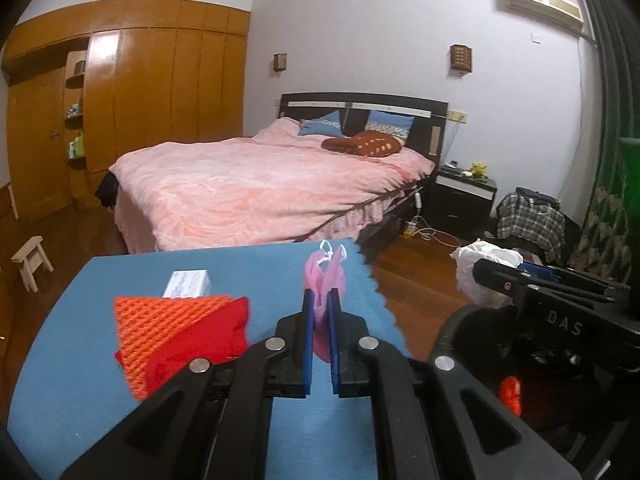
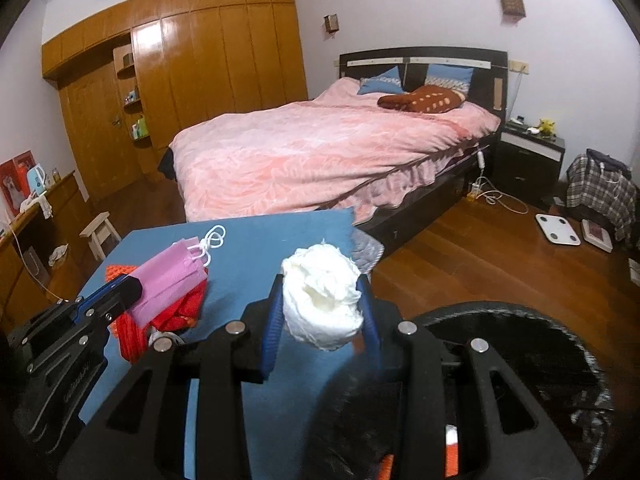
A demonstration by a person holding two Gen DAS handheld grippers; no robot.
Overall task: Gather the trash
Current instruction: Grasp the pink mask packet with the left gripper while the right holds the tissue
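Right wrist view shows the black bin (image 2: pixel 520 360) as the biggest thing nearby, its dark mouth sitting low at the right, just beside the blue table (image 2: pixel 256 240). On that table lie a red and orange cloth (image 1: pixel 180 340) and a small white box (image 1: pixel 188 283).

Next in size is the crumpled white tissue (image 2: pixel 320 304), pinched between the blue pads of the right gripper (image 2: pixel 320 312), which hovers over the table edge near the bin's rim. Smallest is the pink face mask (image 1: pixel 326 280), its white ear loops dangling, squeezed tight in the left gripper (image 1: pixel 320 312) above the table.

The step in hand looks like the drop-off. To do it well, each gripper should travel fully over the bin's opening before the pads spread, since both pieces are light and could drift or cling. Taking the tissue first keeps the two tools from crowding one another.
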